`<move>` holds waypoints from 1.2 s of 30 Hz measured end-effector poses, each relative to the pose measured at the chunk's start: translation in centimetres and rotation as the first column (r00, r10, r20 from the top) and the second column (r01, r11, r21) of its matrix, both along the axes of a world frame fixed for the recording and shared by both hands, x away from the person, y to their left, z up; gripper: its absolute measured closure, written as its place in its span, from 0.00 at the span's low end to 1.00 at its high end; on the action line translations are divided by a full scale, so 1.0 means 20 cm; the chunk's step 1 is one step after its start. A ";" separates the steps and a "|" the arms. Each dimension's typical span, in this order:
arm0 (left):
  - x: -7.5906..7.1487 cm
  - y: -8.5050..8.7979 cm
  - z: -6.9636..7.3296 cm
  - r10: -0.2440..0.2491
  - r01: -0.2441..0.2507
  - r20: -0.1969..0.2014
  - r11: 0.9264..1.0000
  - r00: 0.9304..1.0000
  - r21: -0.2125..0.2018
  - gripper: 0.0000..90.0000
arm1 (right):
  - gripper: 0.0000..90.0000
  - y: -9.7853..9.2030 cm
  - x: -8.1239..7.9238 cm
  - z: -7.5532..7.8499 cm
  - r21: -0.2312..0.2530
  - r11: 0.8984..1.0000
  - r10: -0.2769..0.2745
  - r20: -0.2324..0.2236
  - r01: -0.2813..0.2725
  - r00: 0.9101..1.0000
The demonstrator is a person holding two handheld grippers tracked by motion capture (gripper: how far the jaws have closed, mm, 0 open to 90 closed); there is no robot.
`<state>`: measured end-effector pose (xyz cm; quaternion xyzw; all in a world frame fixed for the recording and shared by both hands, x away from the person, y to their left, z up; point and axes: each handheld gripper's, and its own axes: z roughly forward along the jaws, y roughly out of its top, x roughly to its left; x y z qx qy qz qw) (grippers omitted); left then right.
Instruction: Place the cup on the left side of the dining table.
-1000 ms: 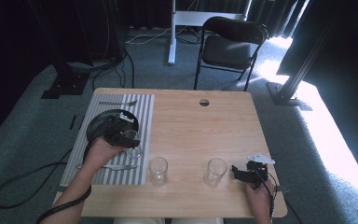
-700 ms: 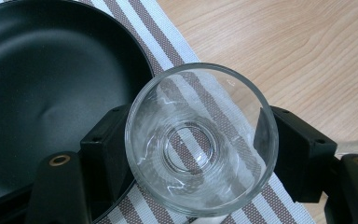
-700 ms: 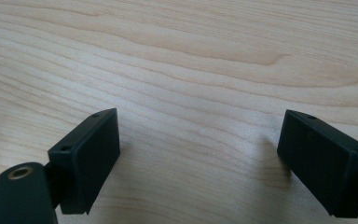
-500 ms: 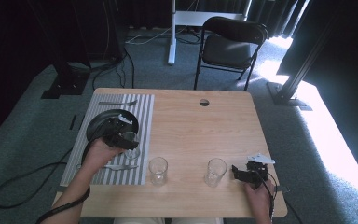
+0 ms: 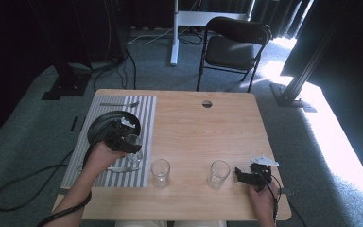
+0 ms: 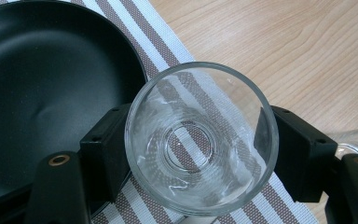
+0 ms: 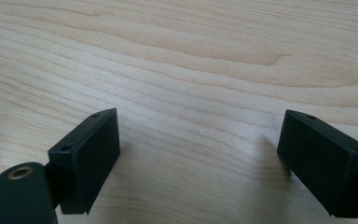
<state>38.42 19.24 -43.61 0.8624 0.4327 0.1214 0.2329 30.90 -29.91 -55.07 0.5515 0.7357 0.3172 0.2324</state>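
Observation:
My left gripper (image 5: 124, 136) is shut on a clear drinking glass (image 5: 133, 143) over the striped placemat (image 5: 147, 118), just right of the black plate (image 5: 103, 126). In the left gripper view I look straight down into the glass (image 6: 200, 140), with both black pads (image 6: 105, 154) pressed on its sides and the plate (image 6: 42, 84) at the left. I cannot tell whether the glass rests on the mat. My right gripper (image 5: 242, 174) stands open near the table's front right, and between its fingers (image 7: 198, 158) lies bare wood.
Two more empty glasses (image 5: 160, 172) (image 5: 219, 174) stand near the front edge of the wooden table (image 5: 208, 132). A fork (image 5: 118, 104) lies at the mat's far end and other cutlery (image 5: 119, 169) at its near end. A folding chair (image 5: 234, 40) stands beyond the table.

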 end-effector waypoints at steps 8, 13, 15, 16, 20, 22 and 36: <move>-0.02 0.03 -0.03 0.018 -0.017 0.042 1.000 0.999 -0.025 0.21 | 0.14 0.00 0.00 0.00 0.000 1.000 0.000 0.000 0.000 1.000; -0.06 0.06 -0.05 0.028 -0.022 0.087 0.997 0.996 -0.070 0.21 | 0.14 0.00 0.00 0.00 0.000 1.000 0.000 0.000 0.000 1.000; -0.08 0.07 -0.06 0.039 -0.031 0.089 0.996 0.995 -0.085 0.20 | 0.14 0.00 0.00 0.00 0.000 1.000 0.000 0.000 0.000 1.000; -0.09 0.07 -0.07 0.049 -0.040 0.089 0.994 0.995 -0.098 0.14 | 0.14 0.00 0.00 0.00 0.000 1.000 0.000 0.000 0.000 1.000; -0.12 0.10 -0.10 0.067 -0.059 0.077 0.993 0.995 -0.101 0.11 | 0.14 0.00 0.00 0.00 0.000 1.000 0.000 0.000 0.000 1.000; -0.12 0.11 -0.11 0.069 -0.061 0.074 0.992 0.995 -0.108 0.11 | 0.14 0.00 0.00 0.00 0.000 1.000 0.000 0.000 0.000 1.000; -0.24 0.21 -0.23 0.136 -0.129 0.052 0.983 0.989 -0.129 0.11 | 0.14 0.00 0.00 0.00 0.000 1.000 0.000 0.000 0.000 1.000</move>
